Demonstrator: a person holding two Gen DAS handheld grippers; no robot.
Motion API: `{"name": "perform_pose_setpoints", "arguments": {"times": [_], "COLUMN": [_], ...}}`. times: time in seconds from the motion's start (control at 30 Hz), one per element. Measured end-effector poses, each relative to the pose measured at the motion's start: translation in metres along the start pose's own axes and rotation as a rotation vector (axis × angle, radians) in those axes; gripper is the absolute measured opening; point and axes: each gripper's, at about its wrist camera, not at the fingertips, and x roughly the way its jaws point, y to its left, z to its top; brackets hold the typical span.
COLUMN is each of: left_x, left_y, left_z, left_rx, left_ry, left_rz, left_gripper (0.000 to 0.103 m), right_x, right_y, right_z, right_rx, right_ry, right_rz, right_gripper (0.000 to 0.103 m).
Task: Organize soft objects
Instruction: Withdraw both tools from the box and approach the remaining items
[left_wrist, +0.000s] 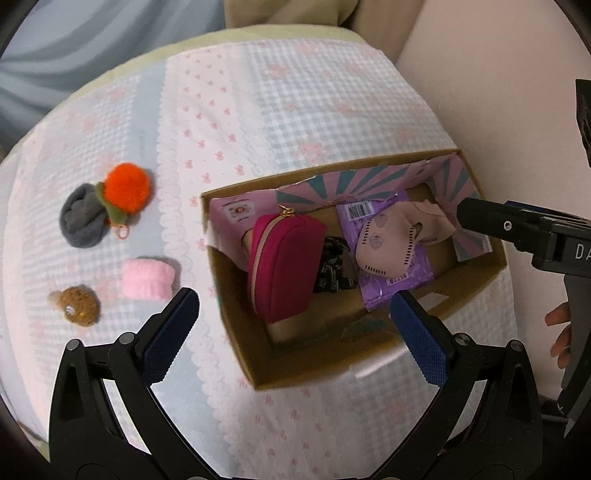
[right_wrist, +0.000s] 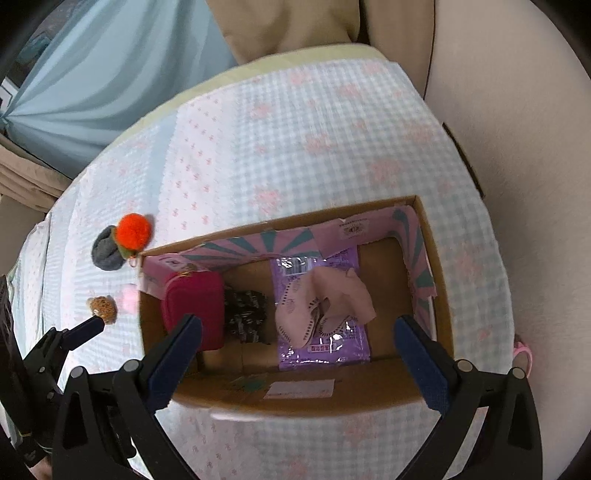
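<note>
A cardboard box (left_wrist: 476, 275) (right_wrist: 439, 258) stands on the checked cloth. Inside lie a magenta zip pouch (left_wrist: 284, 266) (right_wrist: 195, 302), a black patterned scrunchie (left_wrist: 332, 269) (right_wrist: 245, 312), a purple packet (left_wrist: 395, 280) (right_wrist: 321, 350) and pale pink socks (left_wrist: 384, 243) (right_wrist: 325, 302). Left of the box lie an orange pompom (left_wrist: 127, 186) (right_wrist: 135, 229), a grey sock roll (left_wrist: 81, 221) (right_wrist: 105, 254), a pink fluffy roll (left_wrist: 147, 278) and a brown bear charm (left_wrist: 79, 310) (right_wrist: 103, 308). My left gripper (left_wrist: 291, 332) is open and empty above the box's near left corner. My right gripper (right_wrist: 299, 354) is open and empty over the box.
The cloth (left_wrist: 295, 110) covers a round-edged surface with a cream wall (left_wrist: 498, 74) to the right. Blue curtain (right_wrist: 92, 74) hangs at the back left. The right gripper's finger (left_wrist: 491, 218) reaches over the box's right end in the left wrist view.
</note>
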Motion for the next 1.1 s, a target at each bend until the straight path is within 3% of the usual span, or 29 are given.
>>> {"name": "perform_pose_setpoints", "arguments": {"times": [0.23,0.67,0.8,1.1], "left_x": [-0.053,-0.189,-0.216,-0.25], "left_y": [0.005,0.021,0.028,0.07], "left_z": [-0.017,-0.068,-0.085,-0.125], "left_rx": [-0.008,-0.061,-0.097,-0.169], "left_ry": [-0.07,-0.26,-0.309,-0.364], "left_rz": [0.012,0.056,0.101,0.219], "left_gripper": [0.103,0.103,0.103,0.103], "right_x": [-0.062,-0.178,-0.191,-0.197], "right_y": [0.025,0.068,0.079,0.122], "right_z": [-0.022,-0.073,-0.082,-0.092], "right_rx": [-0.047,-0.096,-0.124,-0.194], "right_ry": [-0.088,-0.266,-0.3,-0.345], "right_rz": [-0.007,-0.045,-0.081,0.019], "right_gripper": [0.103,0.103,0.103,0.103]}}
